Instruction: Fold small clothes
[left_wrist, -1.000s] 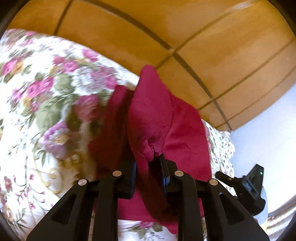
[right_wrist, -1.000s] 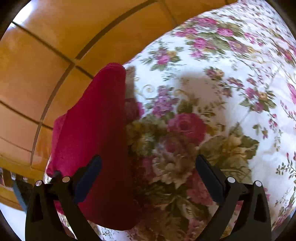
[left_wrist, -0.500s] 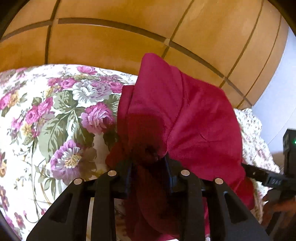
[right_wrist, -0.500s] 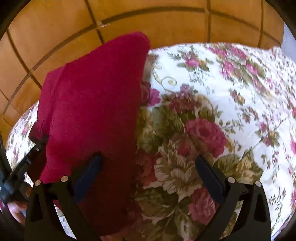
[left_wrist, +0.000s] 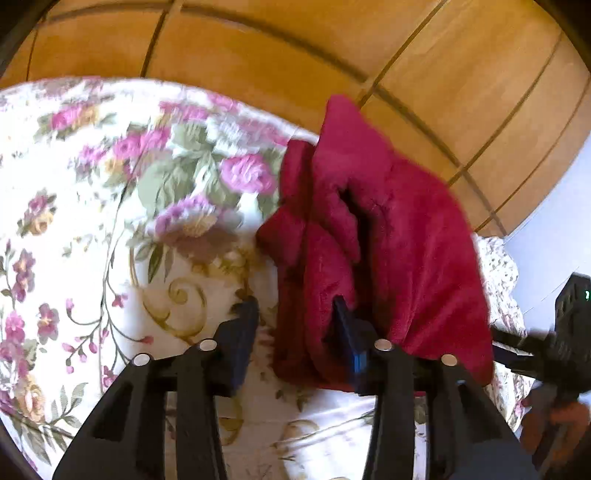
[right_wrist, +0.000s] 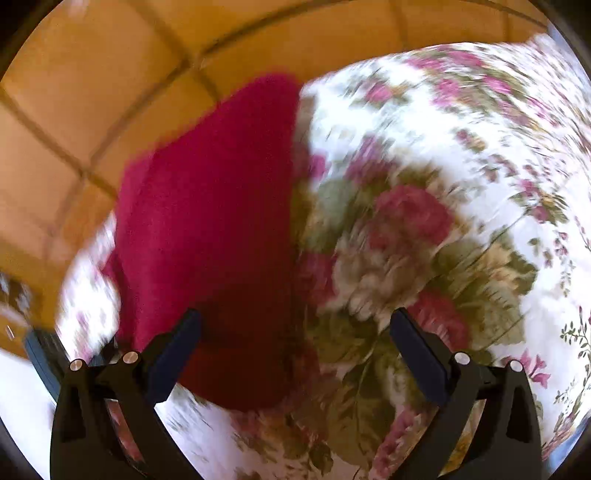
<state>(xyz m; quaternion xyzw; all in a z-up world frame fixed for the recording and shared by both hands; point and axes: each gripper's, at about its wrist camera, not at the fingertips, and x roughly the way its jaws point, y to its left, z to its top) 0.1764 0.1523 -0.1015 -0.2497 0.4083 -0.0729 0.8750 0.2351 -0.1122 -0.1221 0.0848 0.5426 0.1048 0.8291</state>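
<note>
1. Here the red cloth (left_wrist: 391, 236) lies bunched on the floral bedspread (left_wrist: 92, 221), near its edge by the wooden wall (left_wrist: 461, 74).
2. The left gripper (left_wrist: 295, 317) stands parted, its right finger against the cloth folds.
3. The right gripper (right_wrist: 295, 336) is spread wide, holding nothing, over cloth (right_wrist: 210, 206) and bedspread (right_wrist: 480, 147).

No readable txt, labels, brands or nos. from where I sit, either wrist view; right view esp. too blurred to make anything out.

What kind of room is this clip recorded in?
Probably a bedroom at home: the red garment lies on a floral quilted bedspread, beside an orange-tiled floor. Nothing else of the room shows.
</note>
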